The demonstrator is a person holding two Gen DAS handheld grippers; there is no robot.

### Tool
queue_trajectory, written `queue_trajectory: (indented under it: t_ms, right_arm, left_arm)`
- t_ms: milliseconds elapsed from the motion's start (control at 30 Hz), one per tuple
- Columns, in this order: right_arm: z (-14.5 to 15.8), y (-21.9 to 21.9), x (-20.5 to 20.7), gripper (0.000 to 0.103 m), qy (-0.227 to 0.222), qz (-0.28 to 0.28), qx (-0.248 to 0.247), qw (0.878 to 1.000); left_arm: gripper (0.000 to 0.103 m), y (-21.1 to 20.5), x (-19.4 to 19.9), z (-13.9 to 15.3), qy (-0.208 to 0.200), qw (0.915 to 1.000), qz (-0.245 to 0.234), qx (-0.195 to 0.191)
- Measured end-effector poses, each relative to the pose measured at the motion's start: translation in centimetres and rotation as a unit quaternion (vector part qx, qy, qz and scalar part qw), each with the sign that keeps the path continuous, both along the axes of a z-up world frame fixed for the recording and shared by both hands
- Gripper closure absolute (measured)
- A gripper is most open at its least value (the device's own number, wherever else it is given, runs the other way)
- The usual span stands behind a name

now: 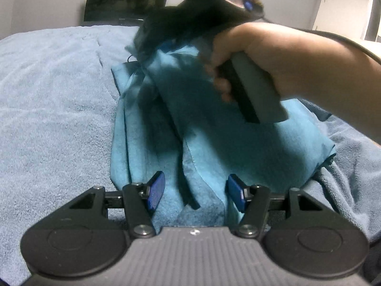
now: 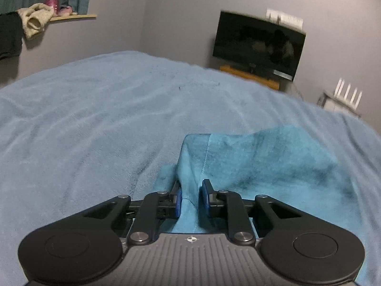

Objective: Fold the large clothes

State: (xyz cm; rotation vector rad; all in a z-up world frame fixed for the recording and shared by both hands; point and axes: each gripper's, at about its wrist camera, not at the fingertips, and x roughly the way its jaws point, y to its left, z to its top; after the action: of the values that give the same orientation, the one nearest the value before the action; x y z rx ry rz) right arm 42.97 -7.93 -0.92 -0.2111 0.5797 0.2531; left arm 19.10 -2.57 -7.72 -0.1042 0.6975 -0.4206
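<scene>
A: Left wrist view first. Left gripper (image 1: 193,191) low over the near end of the teal garment (image 1: 214,143), blue pads spread apart, fabric lying between them, neither pad pressing it. Counts as not gripping.

B: Where's the garment?

A: On the light blue blanket (image 1: 54,100) covering the bed, bunched in long folds running away from the camera. Far end is lifted. A hand (image 1: 269,54) comes in from the right holding the right gripper (image 1: 166,35); its fingertips are blurred, so no read on them from here.

B: Background?

A: Dark TV (image 1: 126,0) on the wall, white door (image 1: 343,9) at far right.

B: Right wrist view?

A: Shows what the other misses: the right gripper (image 2: 191,196) has its pads closed on a raised ridge of the teal garment (image 2: 273,164), cloth pinched between them, a seam running up from the pinch. The hand is not visible here. The blanket (image 2: 95,109) spreads wide ahead.

B: Room?

A: TV (image 2: 258,45) on a wooden stand (image 2: 250,76), white router (image 2: 345,95) at right, shelf (image 2: 71,17) with a beige towel (image 2: 35,20) at top left.
</scene>
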Motion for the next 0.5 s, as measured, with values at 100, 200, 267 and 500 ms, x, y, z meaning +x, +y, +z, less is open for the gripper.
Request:
queue_trajectory:
  t_ms: [100,200,267,500]
  right_arm:
    - [-1.8,0.9,0.6,0.074,0.047,0.024,0.035,0.998]
    - [-1.7,2.0,-0.7,0.066,0.021,0.034,-0.005,0.999]
    - [-0.3,0.8,-2.5,0.053,0.014,0.044,0.034,0.998]
    - [3.8,-9.1,-15.4,0.016,-0.040,-0.021,0.133,0.990]
  left_arm:
    - [0.044,-0.1,0.3,-0.2,0.001,1.0000,-0.001,-0.001]
    - [0.044,0.0,0.5,-0.3,0.001,1.0000,-0.003,-0.008]
    - [0.043,0.1,0.4,-0.3,-0.002,0.9999,-0.002,-0.012]
    - [0.026,1.6,-1.6,0.0,-0.018,0.9992,0.020,-0.030]
